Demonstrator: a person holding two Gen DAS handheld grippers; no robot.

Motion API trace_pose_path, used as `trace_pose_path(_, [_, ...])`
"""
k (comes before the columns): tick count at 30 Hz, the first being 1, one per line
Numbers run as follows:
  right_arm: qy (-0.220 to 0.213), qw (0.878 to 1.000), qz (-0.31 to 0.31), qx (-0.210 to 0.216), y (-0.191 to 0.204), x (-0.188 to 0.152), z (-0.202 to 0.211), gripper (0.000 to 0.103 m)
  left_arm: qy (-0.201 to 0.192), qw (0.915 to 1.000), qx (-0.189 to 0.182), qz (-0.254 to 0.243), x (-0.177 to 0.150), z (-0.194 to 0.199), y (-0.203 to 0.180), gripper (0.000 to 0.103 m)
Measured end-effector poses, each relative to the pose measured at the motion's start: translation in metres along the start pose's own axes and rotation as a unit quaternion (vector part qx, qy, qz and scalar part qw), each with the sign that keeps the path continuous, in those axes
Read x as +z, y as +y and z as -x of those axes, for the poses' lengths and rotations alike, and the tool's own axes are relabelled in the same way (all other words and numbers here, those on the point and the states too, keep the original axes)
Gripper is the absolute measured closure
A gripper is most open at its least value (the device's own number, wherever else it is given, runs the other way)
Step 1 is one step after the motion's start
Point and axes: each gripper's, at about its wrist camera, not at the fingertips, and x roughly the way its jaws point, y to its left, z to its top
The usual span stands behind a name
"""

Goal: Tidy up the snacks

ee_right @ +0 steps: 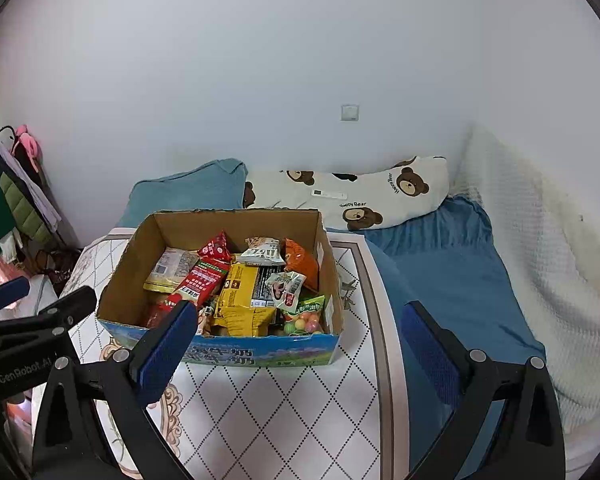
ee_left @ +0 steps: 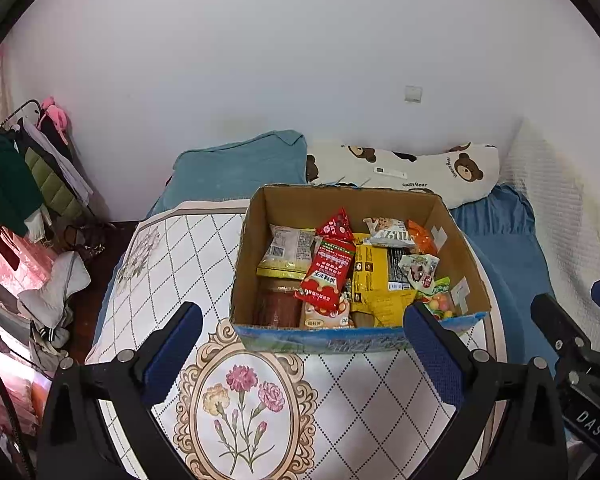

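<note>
Broadly, a bed (ee_right: 452, 264) in blue sheets carries a white diamond-patterned mat (ee_left: 172, 248), and on that mat sits the cardboard box (ee_left: 260, 216), the landmark. Behind the box lie a teal pillow (ee_left: 240, 164) and a bear-print pillow (ee_right: 380, 192). Inside the box the snacks are heaped: a yellow bag (ee_right: 240, 288), a red packet (ee_left: 328, 272), a green candy bag (ee_right: 306, 316). Before the box, the left claw (ee_left: 302, 344) and right claw (ee_right: 300, 344) both hang spread wide, grasping nothing.

My bed (ee_right: 452, 280) has a blue sheet, with a flower-print quilted mat (ee_left: 172, 264) spread on it. On the mat sits the cardboard box (ee_left: 252, 248); teal pillow (ee_left: 244, 164) and bear pillow (ee_left: 404, 172) behind.
</note>
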Motion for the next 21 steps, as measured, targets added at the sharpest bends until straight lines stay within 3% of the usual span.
trace_pose_path(21, [0.005,1.0,-0.001,0.002,-0.003,0.0,-0.014,0.0,0.016,0.9998,-0.012,0.006,0.0,-0.013,0.003,0.0])
